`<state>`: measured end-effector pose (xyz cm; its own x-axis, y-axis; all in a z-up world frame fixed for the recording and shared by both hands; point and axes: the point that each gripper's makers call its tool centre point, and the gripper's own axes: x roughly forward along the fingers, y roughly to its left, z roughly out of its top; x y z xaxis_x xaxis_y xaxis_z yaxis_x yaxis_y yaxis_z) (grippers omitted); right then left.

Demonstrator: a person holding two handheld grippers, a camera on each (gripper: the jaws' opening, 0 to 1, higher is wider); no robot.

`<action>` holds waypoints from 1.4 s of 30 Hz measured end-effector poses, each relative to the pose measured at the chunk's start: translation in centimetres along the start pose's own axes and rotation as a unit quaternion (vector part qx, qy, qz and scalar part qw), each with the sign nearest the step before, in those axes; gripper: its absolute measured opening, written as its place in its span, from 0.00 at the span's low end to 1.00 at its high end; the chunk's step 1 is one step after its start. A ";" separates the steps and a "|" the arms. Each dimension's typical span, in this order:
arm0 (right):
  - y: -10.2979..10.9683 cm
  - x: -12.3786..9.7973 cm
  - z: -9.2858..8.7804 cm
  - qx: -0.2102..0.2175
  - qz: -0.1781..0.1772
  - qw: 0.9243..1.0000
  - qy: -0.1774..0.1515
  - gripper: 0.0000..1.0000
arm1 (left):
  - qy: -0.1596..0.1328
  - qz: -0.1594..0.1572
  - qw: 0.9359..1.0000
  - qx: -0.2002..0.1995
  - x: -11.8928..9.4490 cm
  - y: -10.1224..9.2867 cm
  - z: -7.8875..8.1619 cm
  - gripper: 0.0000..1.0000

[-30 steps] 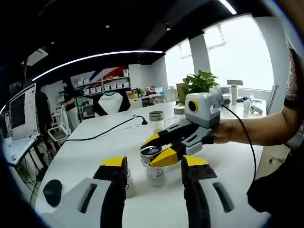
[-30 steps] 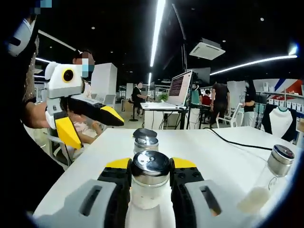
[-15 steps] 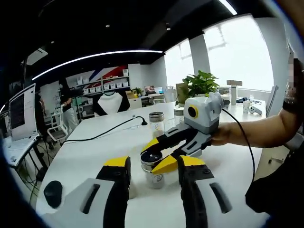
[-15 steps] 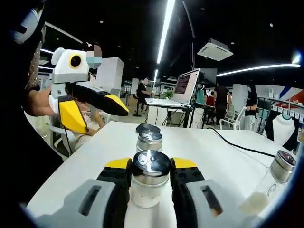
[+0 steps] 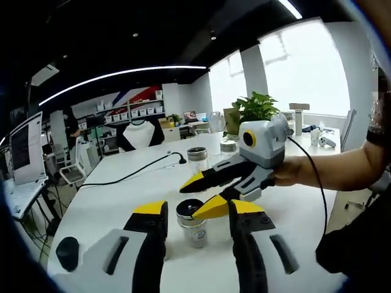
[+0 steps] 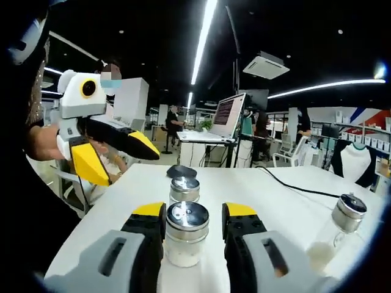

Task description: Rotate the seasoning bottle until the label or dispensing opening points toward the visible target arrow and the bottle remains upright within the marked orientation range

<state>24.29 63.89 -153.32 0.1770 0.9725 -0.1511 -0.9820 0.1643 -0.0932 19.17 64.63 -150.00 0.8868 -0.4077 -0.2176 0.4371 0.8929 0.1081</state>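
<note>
Upright seasoning bottle [image 6: 185, 238] of white powder between spread right tongs [image 6: 194, 218]; left tongs [image 5: 192, 210] released.

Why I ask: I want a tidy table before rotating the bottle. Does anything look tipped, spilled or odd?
Nothing stands out. The seasoning bottle stands upright between the right gripper jaws, a second shaker upright behind it, a third off to the side. No spill shows on the white table.

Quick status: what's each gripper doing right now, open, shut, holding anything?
Left gripper: open, holding nothing, raised off the table.
Right gripper: open, jaws flanking the seasoning bottle with small gaps, not clamped.
</note>
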 end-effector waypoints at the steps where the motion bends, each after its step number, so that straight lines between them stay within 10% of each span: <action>1: -0.3 -0.4 -0.1 0.000 -0.015 1.000 0.002 0.33 | 0.002 0.001 1.000 -0.001 0.1 0.0 0.0 0.54; 6: -1.4 -3.7 0.2 0.011 -0.089 0.996 -0.019 0.23 | 0.004 0.001 1.000 0.000 0.5 -0.6 0.1 0.65; 16: -6.4 -8.8 -1.8 0.041 -0.265 0.963 0.005 0.42 | -0.013 -0.010 1.000 -0.003 0.4 -1.3 1.1 0.67; 42: -14.6 -8.1 -2.4 0.052 -0.374 0.926 -0.014 0.45 | -0.012 0.002 1.000 -0.024 0.5 0.7 0.3 0.66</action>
<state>37.36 53.26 -153.09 0.8097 0.5842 -0.0564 -0.5868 0.8071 -0.0649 19.99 64.99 -149.80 0.8920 -0.4079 -0.1948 0.4261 0.9026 0.0614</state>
